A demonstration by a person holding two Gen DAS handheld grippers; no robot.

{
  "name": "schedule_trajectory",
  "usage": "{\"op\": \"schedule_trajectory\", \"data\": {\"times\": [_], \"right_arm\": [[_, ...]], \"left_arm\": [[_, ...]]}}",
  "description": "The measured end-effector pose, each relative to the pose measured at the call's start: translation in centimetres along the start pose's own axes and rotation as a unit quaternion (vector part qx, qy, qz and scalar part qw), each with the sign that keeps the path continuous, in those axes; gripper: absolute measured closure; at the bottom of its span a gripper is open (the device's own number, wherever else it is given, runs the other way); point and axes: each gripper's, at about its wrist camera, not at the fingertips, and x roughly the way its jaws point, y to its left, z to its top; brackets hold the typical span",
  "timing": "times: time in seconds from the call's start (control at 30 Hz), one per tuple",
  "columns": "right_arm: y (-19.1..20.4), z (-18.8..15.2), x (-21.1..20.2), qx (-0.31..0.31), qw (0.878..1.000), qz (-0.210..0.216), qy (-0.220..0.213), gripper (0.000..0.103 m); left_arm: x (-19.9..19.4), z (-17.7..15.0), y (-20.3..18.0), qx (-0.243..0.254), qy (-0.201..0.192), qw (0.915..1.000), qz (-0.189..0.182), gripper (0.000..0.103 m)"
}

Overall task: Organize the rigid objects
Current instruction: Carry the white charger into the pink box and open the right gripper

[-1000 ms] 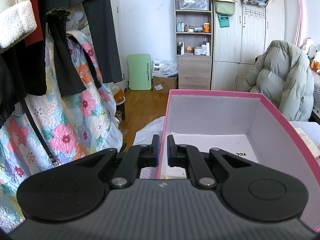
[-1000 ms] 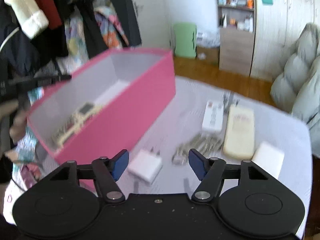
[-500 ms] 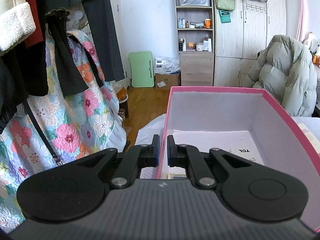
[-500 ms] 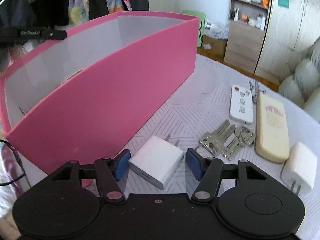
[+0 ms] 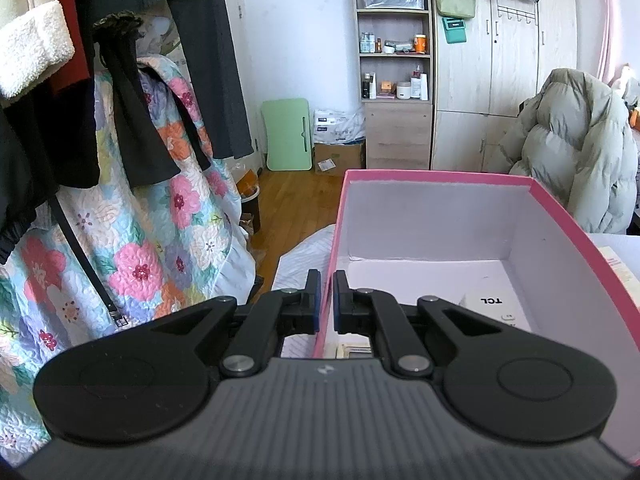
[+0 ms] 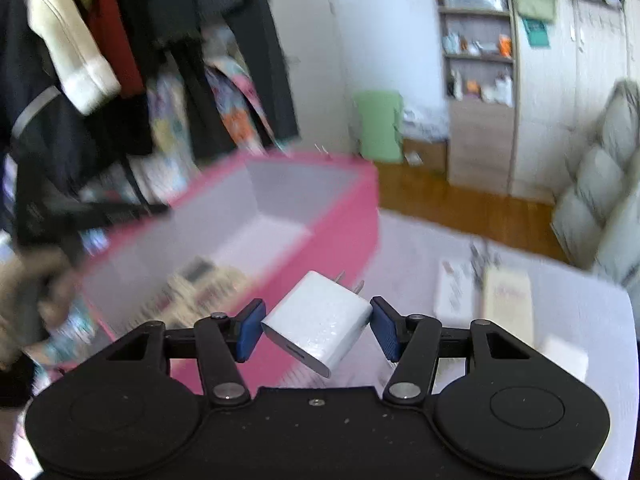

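My right gripper [image 6: 318, 322] is shut on a white wall charger [image 6: 320, 316], held tilted in the air with its prongs pointing away, just right of the pink box [image 6: 344, 224]. The box is open, white inside, with a cream remote [image 6: 200, 280] on its floor. In the left wrist view my left gripper [image 5: 326, 280] is shut on the left wall of the pink box [image 5: 440, 178], one finger inside and one outside. A white TCL remote [image 5: 488, 304] lies in the box.
On the white patterned tablecloth [image 6: 420, 240], blurred, lie a white remote [image 6: 454, 292], a cream remote [image 6: 506, 300] and a second white charger [image 6: 564, 356]. Clothes [image 5: 120, 100] hang at the left. A padded jacket [image 5: 580, 152] sits at the right.
My right gripper closed on the white charger lying beside the box and lifted it off the table toward the box's rim. My left gripper kept its hold on the box wall.
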Motion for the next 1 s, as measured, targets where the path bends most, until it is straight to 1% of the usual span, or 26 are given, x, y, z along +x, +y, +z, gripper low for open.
{"op": "schedule_trajectory", "data": {"times": [0.1,0.17,0.2,0.23,0.3,0.37,0.4,0.5,0.57,0.63,0.7,0.8,0.83,0.93,1.0], "right_arm": [[1.8,2.4,-0.2,-0.036,0.998,0.043,-0.014,0.04],[3.0,4.0,0.8,-0.059,0.995,0.076,-0.001,0.04],[3.6,4.8,1.8,-0.066,0.994,0.091,0.014,0.04],[4.1,5.6,3.3,-0.065,0.991,0.11,0.039,0.041],[5.2,6.8,6.3,-0.06,0.985,0.129,0.093,0.041],[6.5,7.1,9.3,-0.064,0.978,0.138,0.14,0.041],[7.1,6.9,10.3,-0.057,0.976,0.138,0.157,0.041],[7.2,6.9,13.7,-0.018,0.968,0.133,0.212,0.041],[7.3,6.5,14.9,-0.004,0.965,0.124,0.232,0.041],[7.6,5.9,15.6,-0.003,0.962,0.119,0.244,0.04],[7.9,5.3,16.0,0.002,0.961,0.121,0.249,0.038],[8.1,4.6,16.2,0.027,0.959,0.133,0.25,0.036],[8.2,4.4,16.0,0.029,0.959,0.133,0.247,0.036],[8.4,4.8,14.4,0.002,0.971,0.119,0.208,0.036],[8.4,5.2,12.3,-0.019,0.979,0.107,0.17,0.036]], "left_arm": [[0.1,0.1,0.0,0.002,0.0,1.0,-0.001,0.099],[0.1,0.1,0.1,-0.001,0.0,1.0,-0.001,0.099],[0.1,0.1,0.2,-0.002,0.0,1.0,-0.002,0.099],[0.1,0.1,0.2,-0.004,0.0,1.0,-0.004,0.099],[0.1,0.0,0.3,-0.009,0.0,0.9999,-0.006,0.099],[0.1,0.0,0.4,-0.014,0.0,0.9999,-0.009,0.099],[0.1,0.0,0.5,-0.015,0.0,0.9998,-0.01,0.099],[0.1,0.0,0.5,-0.015,-0.002,0.9998,-0.011,0.099],[0.1,0.0,0.6,-0.016,-0.004,0.9998,-0.013,0.099],[0.1,0.0,0.7,-0.018,-0.004,0.9997,-0.015,0.099],[0.1,0.0,0.8,-0.019,-0.004,0.9997,-0.016,0.099],[0.1,-0.1,0.9,-0.017,-0.004,0.9997,-0.015,0.099],[0.1,-0.1,0.9,-0.017,-0.004,0.9997,-0.015,0.099],[0.1,-0.1,0.8,-0.014,-0.003,0.9998,-0.012,0.099],[0.2,0.0,0.8,-0.01,-0.001,0.9999,-0.01,0.099]]}}
